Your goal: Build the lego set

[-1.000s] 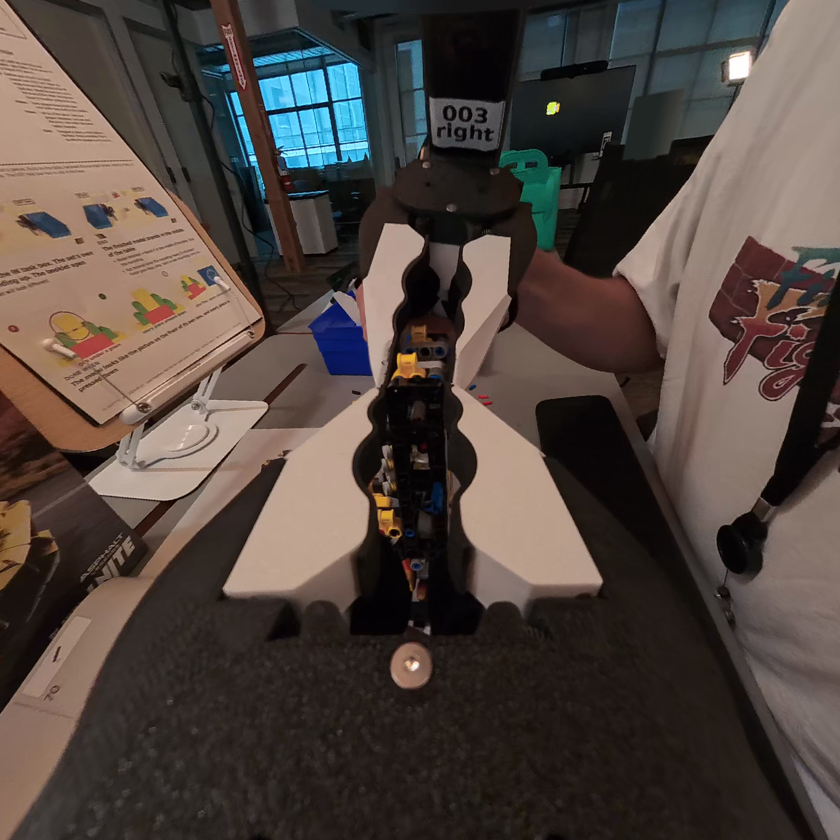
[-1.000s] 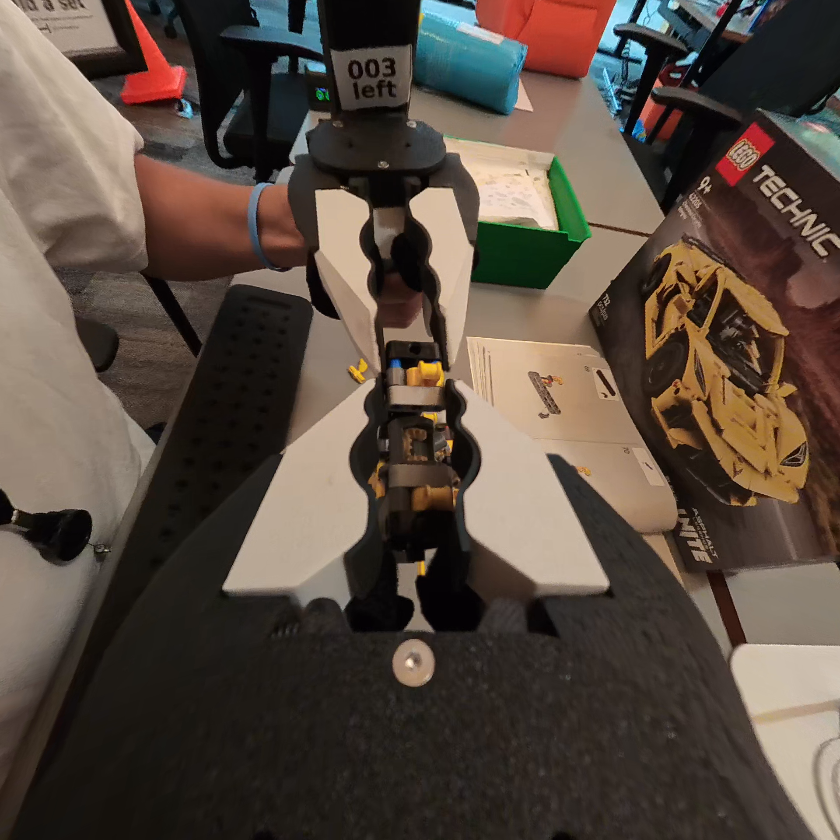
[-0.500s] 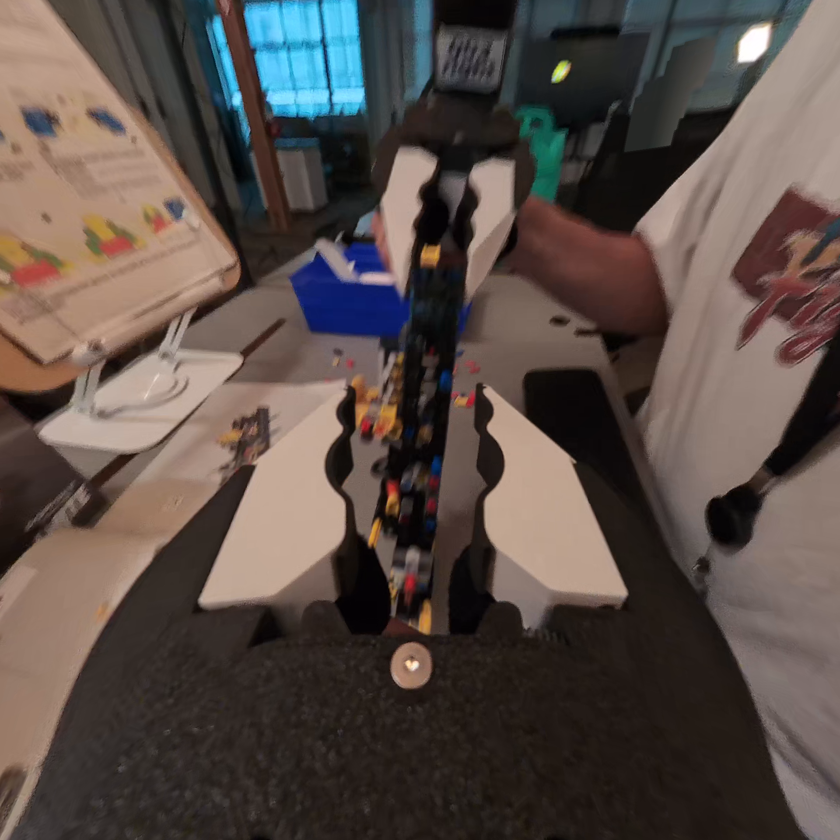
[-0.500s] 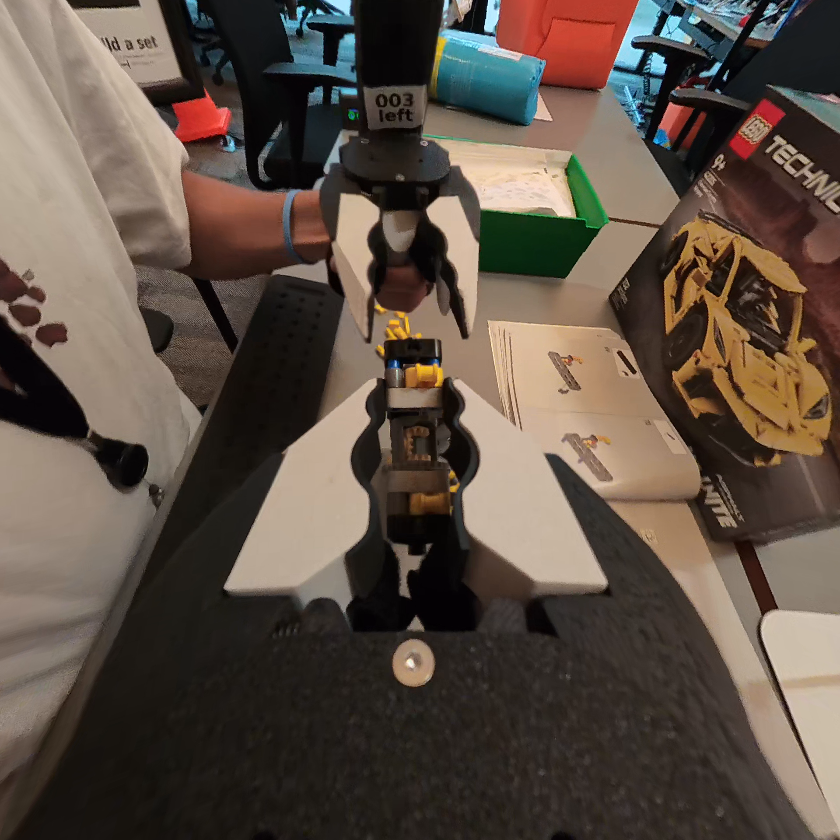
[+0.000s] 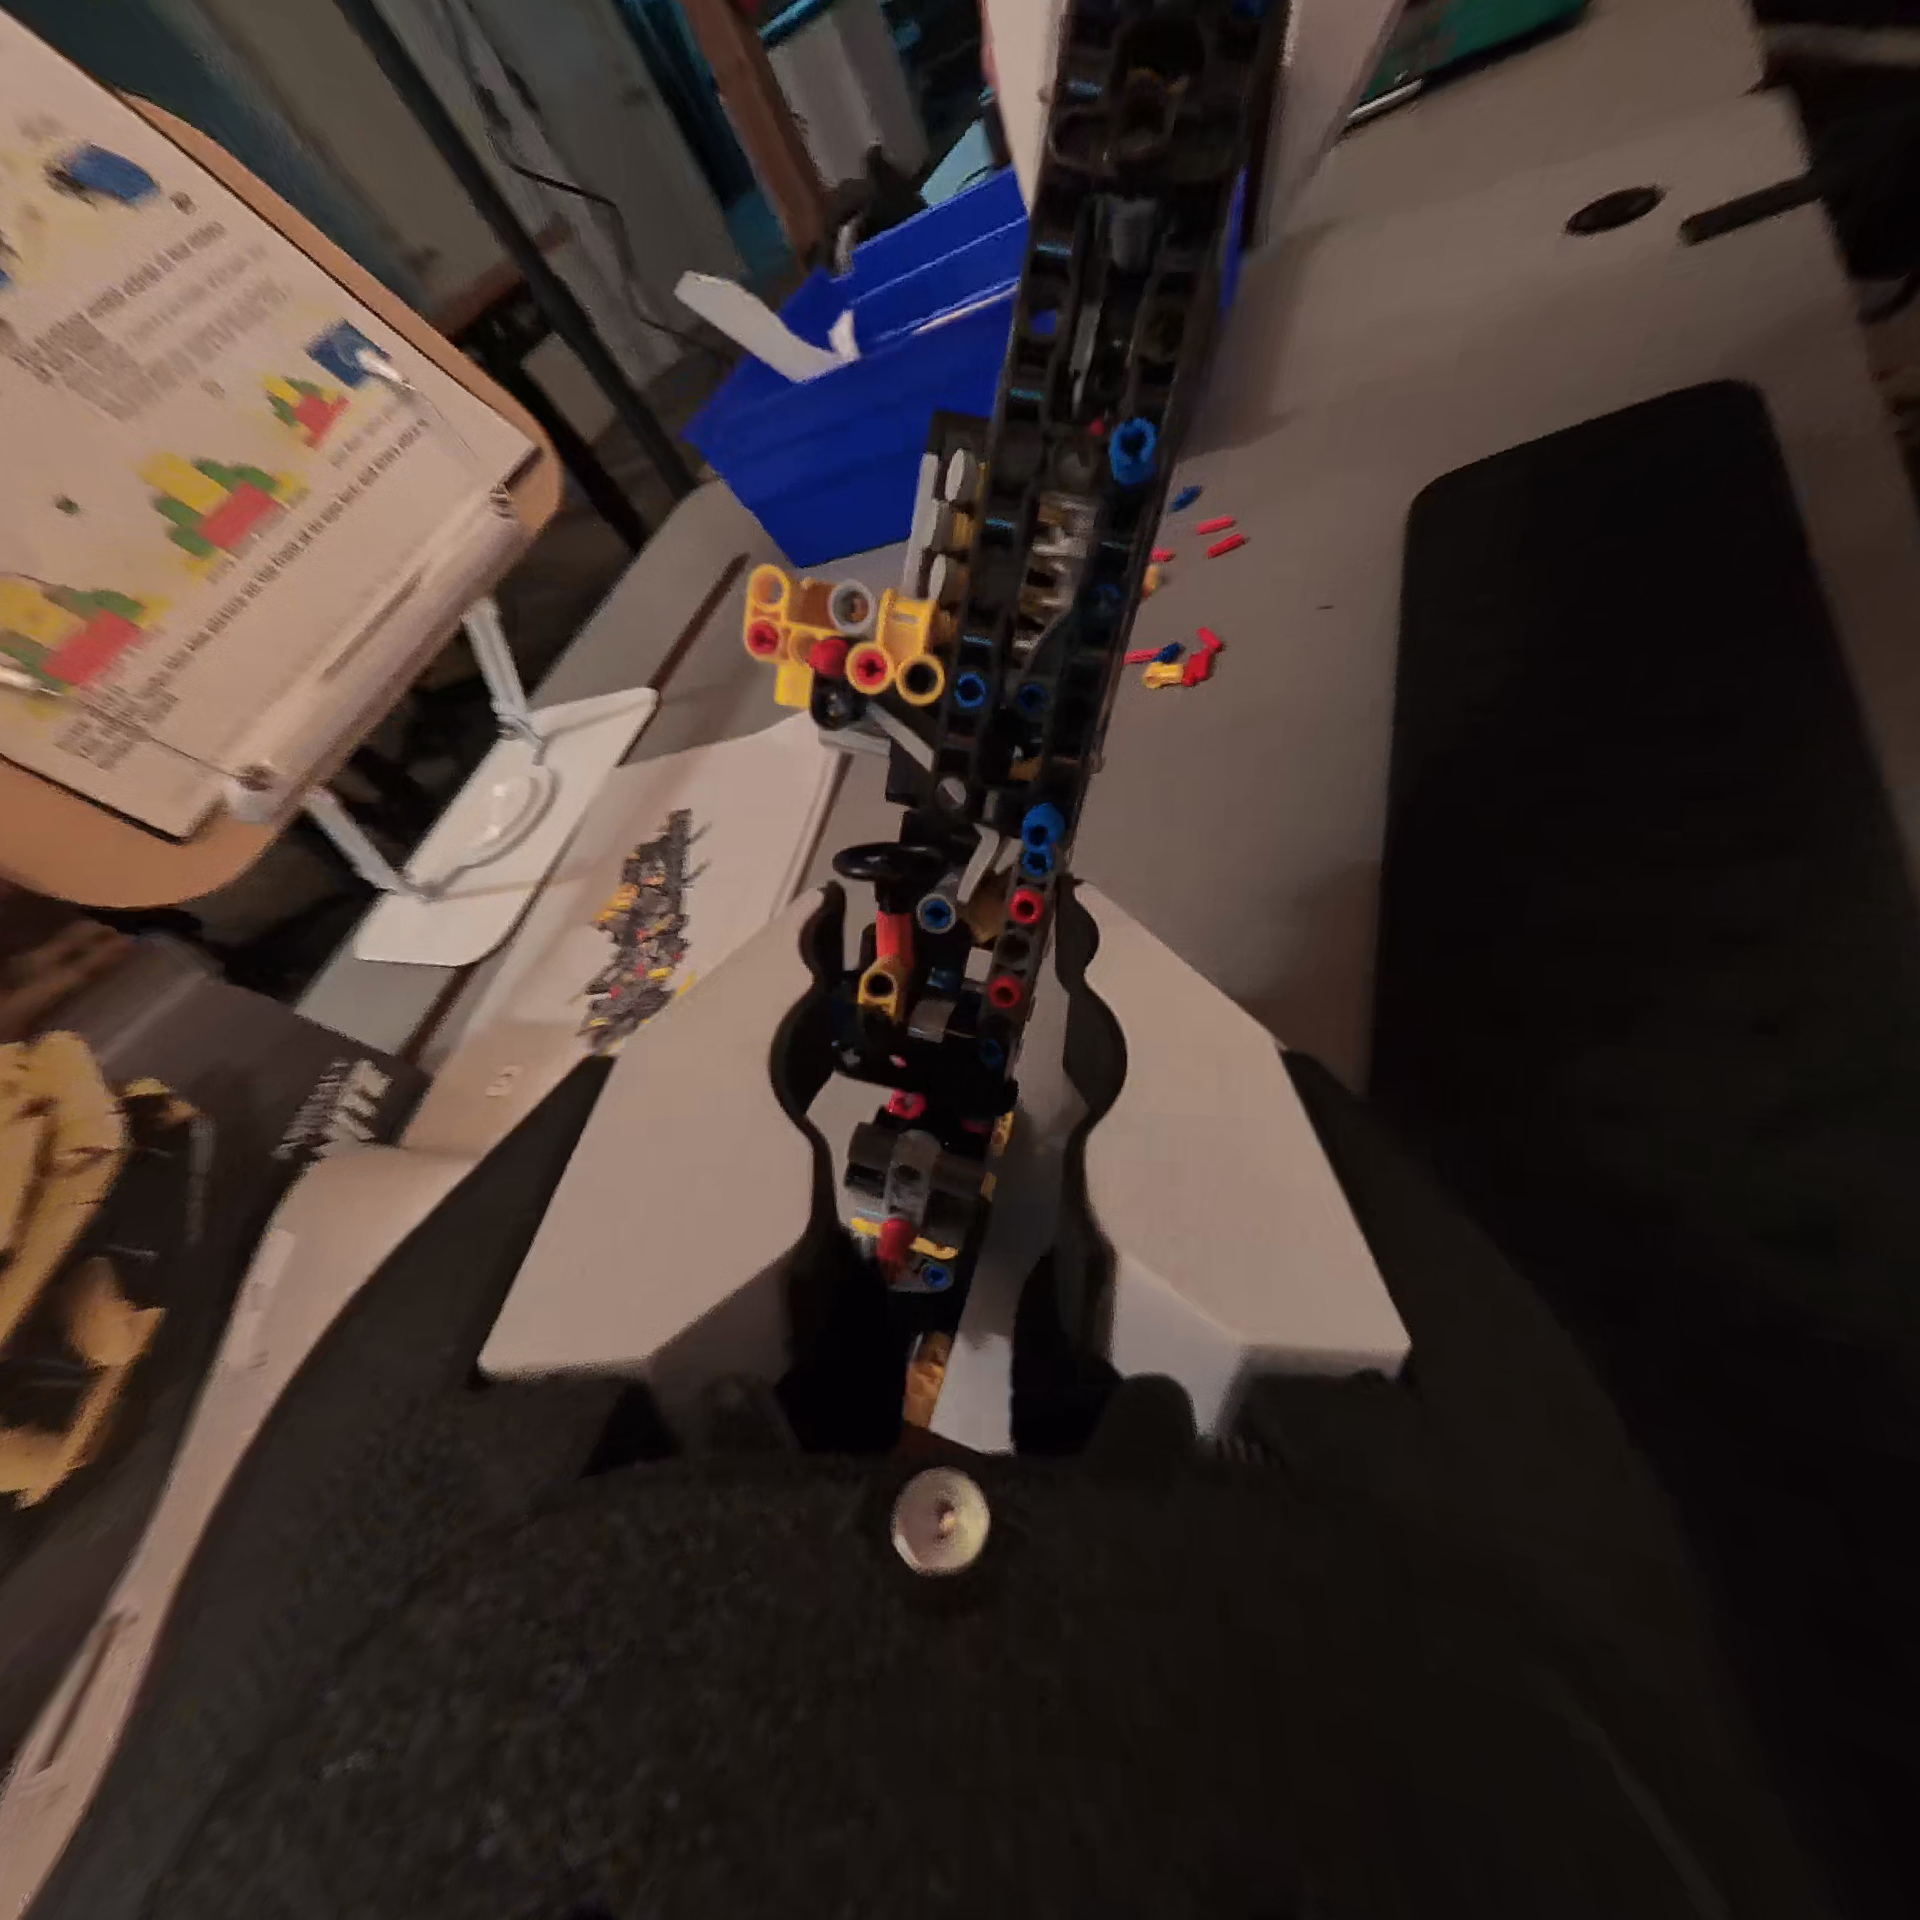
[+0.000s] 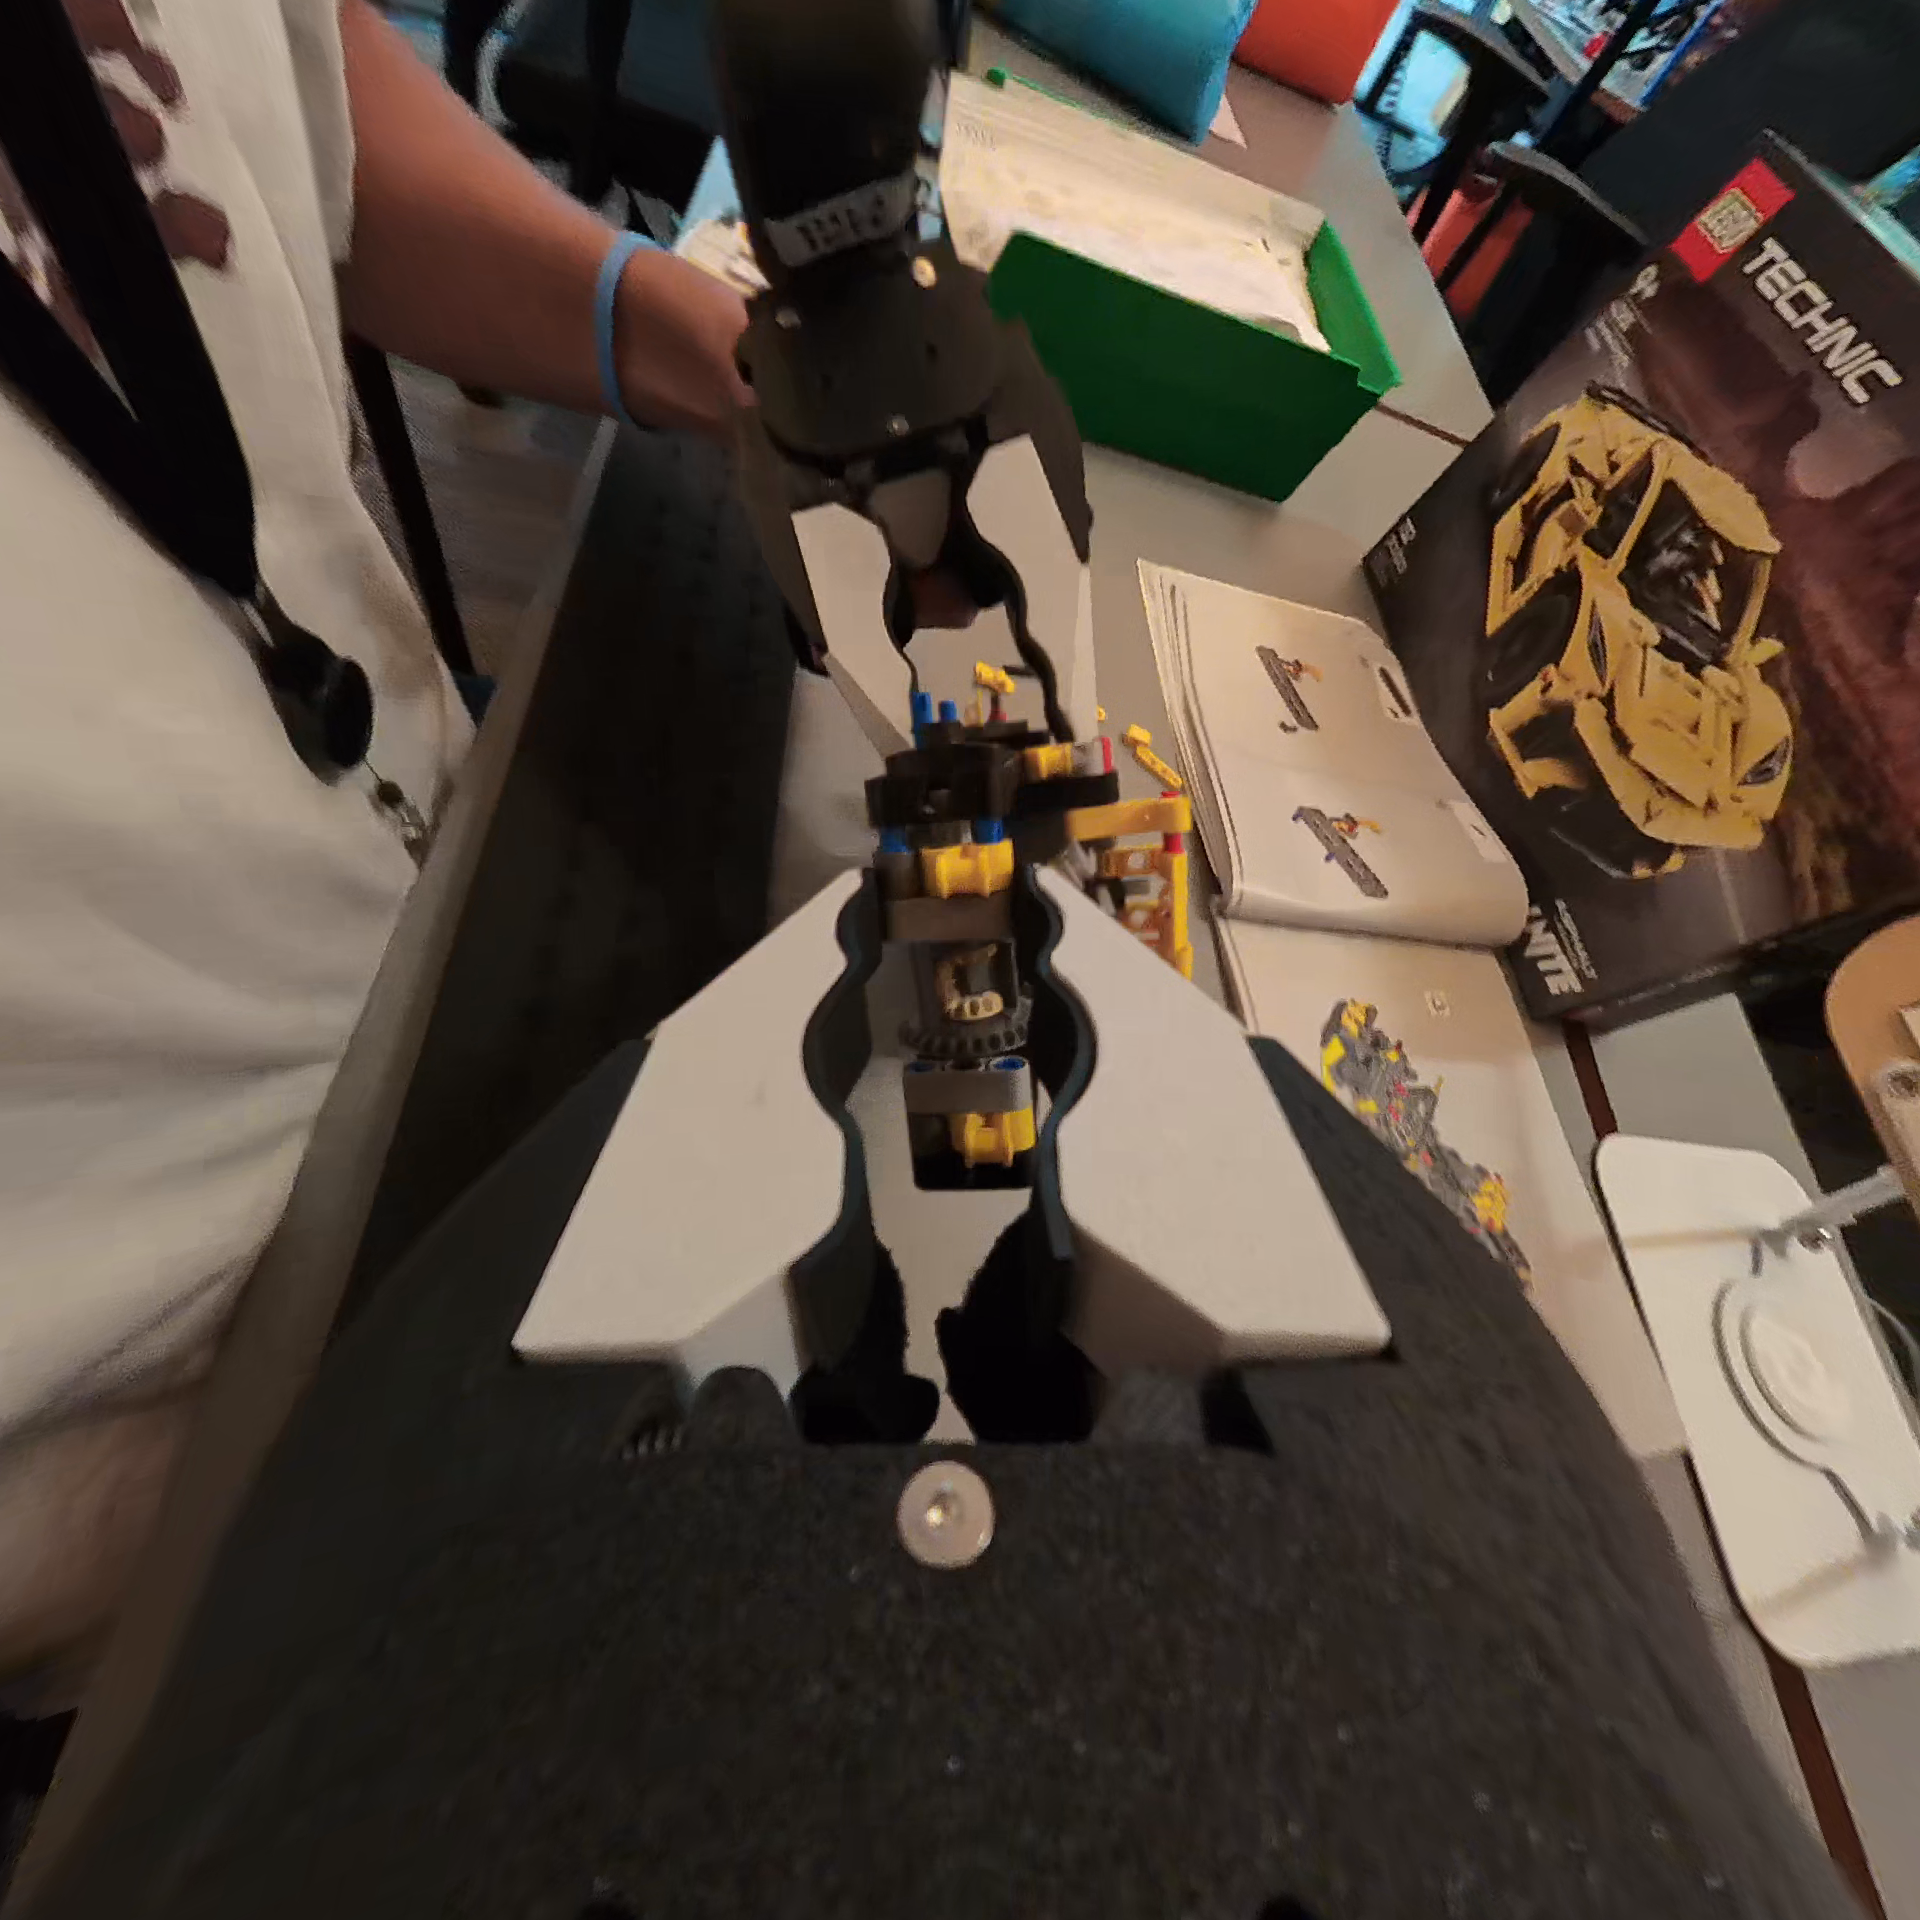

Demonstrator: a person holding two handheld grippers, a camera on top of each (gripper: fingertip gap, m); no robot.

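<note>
**Chassis gripped in right claw, left claw spread around its free end**

I log the desk (image 6: pixel 1288 520) first: grey top, with a black mat (image 5: pixel 1621 831) along the edge nearest the person (image 6: pixel 156 935) in the white shirt. At the far edge in the right wrist view stands the dark set box (image 6: pixel 1662 582) with a yellow car pictured on it, leaning up from the desk. Behind it sits a green bin (image 6: pixel 1174 364) holding papers. A blue bin (image 5: pixel 862 405) sits at the opposite end, seen in the left wrist view, near a board of printed sheets (image 5: pixel 208 468) on a white stand (image 5: pixel 499 842). An open instruction booklet (image 6: pixel 1320 769) lies flat between the box and the mat.

The lego chassis (image 6: pixel 961 935), a long black beam frame with yellow, blue and red connectors, is held up off the desk. My right claw (image 6: pixel 951 883) is closed on one end of it, both white fingers (image 6: pixel 727 1143) pressed against its sides. My left claw (image 5: pixel 940 914) stands wide; the other end of the chassis runs through the gap, near the right-hand finger, but the blur keeps me from judging contact.

Loose red, blue and yellow pins (image 5: pixel 1184 644) lie scattered on the desk beside the mat.
</note>
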